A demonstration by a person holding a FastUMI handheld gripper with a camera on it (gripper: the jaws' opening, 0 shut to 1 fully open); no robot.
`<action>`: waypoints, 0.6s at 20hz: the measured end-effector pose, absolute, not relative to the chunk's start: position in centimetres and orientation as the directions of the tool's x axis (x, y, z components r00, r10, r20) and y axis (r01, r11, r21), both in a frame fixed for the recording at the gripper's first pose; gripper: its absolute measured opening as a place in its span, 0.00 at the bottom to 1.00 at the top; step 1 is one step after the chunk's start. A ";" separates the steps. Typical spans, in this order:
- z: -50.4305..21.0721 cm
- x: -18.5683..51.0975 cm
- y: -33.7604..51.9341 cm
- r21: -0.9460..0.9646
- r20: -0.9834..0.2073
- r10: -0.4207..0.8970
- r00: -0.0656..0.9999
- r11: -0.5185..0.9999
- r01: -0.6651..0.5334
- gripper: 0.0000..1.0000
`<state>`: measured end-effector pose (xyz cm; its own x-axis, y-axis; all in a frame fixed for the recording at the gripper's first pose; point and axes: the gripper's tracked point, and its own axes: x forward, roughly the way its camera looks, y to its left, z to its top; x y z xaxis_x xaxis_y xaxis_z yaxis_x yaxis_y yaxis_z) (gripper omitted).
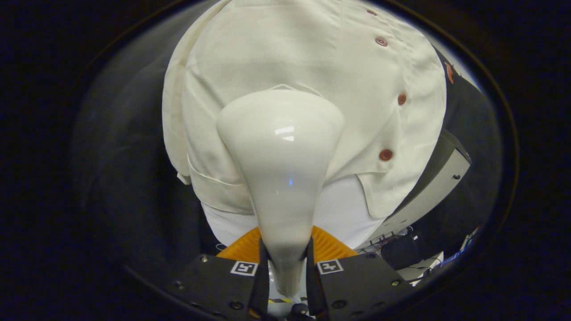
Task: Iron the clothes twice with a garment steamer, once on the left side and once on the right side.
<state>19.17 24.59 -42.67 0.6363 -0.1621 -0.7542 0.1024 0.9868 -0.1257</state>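
Observation:
A glossy white garment steamer (281, 151) rises from between my fingers, its narrow handle clamped by both and its wide head flaring out ahead. My gripper (287, 263) is shut on that handle. The head sits against a cream short-sleeved shirt (312, 58) that hangs just beyond it, on the panel beside the sleeve and to the left of the shirt's row of reddish-brown buttons (386, 154). The steamer hides the part of the shirt behind its head. The shirt's lower hem and a sleeve cuff show on either side of the steamer's neck.
A white board or form (343, 209) shows below the shirt's hem. Dark booth cloth (129, 147) lies to the left of the shirt. A grey-and-white slanted panel (437, 187) and some cables and small items (415, 258) sit to the right, beyond my fingers.

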 end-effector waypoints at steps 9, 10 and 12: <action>-30.6 19.9 19.6 -0.014 -0.594 -0.077 0.801 0.996 0.086 0.34; -28.5 20.6 18.7 -0.006 -0.562 -0.079 0.823 0.996 0.091 0.34; -24.0 22.0 16.5 -0.001 -0.493 -0.091 0.865 0.995 0.104 0.33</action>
<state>22.04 16.52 -23.98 0.8650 -0.0911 -0.4934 0.1042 0.9946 -0.0011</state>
